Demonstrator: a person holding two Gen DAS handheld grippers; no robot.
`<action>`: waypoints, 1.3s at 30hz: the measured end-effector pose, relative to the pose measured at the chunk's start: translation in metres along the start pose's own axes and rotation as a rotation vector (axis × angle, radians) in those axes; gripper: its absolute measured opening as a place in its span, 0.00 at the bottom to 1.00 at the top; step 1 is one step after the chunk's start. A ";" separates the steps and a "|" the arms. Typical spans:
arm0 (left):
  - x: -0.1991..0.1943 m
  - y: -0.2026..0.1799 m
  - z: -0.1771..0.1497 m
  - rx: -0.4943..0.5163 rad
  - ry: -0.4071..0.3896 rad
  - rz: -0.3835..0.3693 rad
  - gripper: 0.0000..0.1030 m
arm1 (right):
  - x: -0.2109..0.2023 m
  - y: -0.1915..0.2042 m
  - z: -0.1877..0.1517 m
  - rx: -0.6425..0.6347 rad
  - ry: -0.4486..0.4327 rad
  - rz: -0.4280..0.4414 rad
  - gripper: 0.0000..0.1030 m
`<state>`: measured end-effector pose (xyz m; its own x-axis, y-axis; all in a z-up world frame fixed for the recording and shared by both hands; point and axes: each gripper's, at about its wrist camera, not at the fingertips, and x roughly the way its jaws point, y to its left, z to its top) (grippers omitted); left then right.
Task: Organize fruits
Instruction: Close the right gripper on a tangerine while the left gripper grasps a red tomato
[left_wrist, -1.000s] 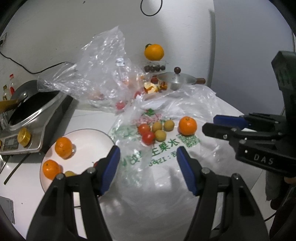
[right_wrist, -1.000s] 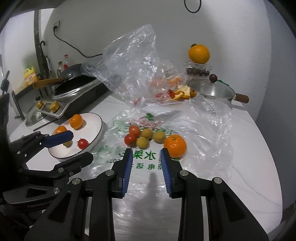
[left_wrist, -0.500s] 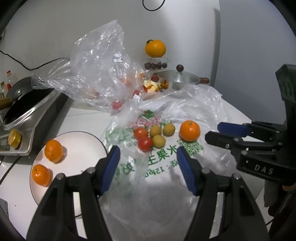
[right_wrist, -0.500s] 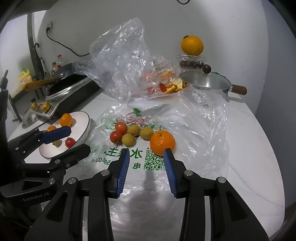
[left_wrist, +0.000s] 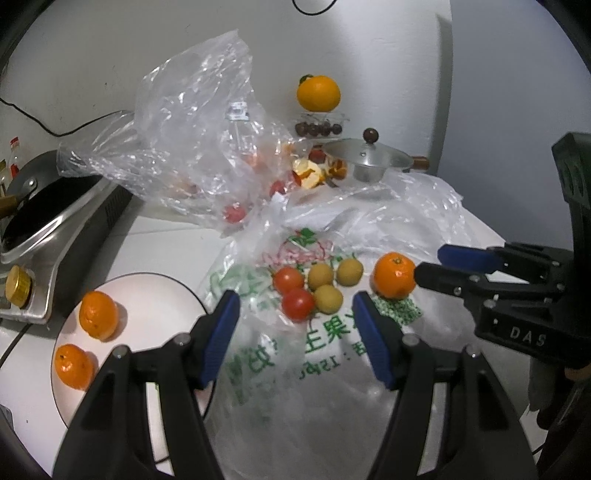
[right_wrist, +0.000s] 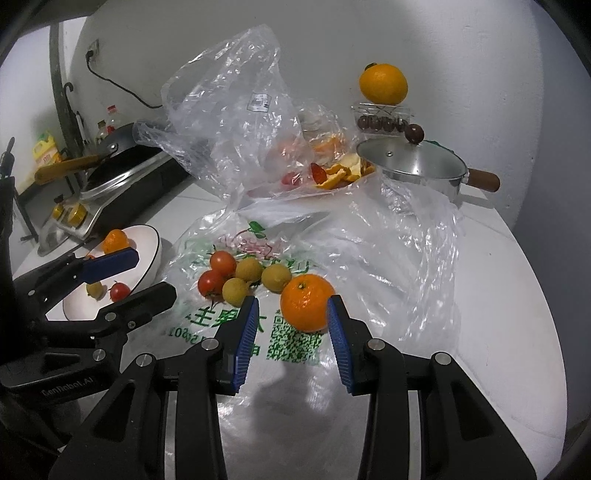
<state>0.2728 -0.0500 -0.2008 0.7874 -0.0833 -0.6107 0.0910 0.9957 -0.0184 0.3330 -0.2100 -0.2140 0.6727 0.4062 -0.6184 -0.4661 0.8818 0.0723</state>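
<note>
Fruit sits scattered across a white round desk. Leftmost, a white round plate carries two small oranges in the left wrist view; only the right wrist view shows a red tomato and a yellow fruit there too. The left claw hangs empty, jaws apart. On the printed clear plastic bag lie tomatoes, longans and an orange mandarin. The right claw, jaws just widened and apart, flanks that mandarin without touching.
</note>
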 end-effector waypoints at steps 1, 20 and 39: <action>0.001 0.000 0.000 0.000 0.001 0.001 0.63 | 0.000 0.000 0.000 0.000 0.000 0.000 0.39; 0.045 0.003 0.006 0.027 0.063 0.018 0.63 | 0.038 -0.014 0.012 0.021 0.036 0.018 0.42; 0.071 -0.003 0.005 0.073 0.171 0.023 0.49 | 0.056 -0.021 0.009 0.033 0.090 0.062 0.47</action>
<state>0.3316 -0.0591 -0.2397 0.6753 -0.0457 -0.7361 0.1225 0.9912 0.0509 0.3858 -0.2036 -0.2429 0.5882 0.4385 -0.6795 -0.4852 0.8636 0.1373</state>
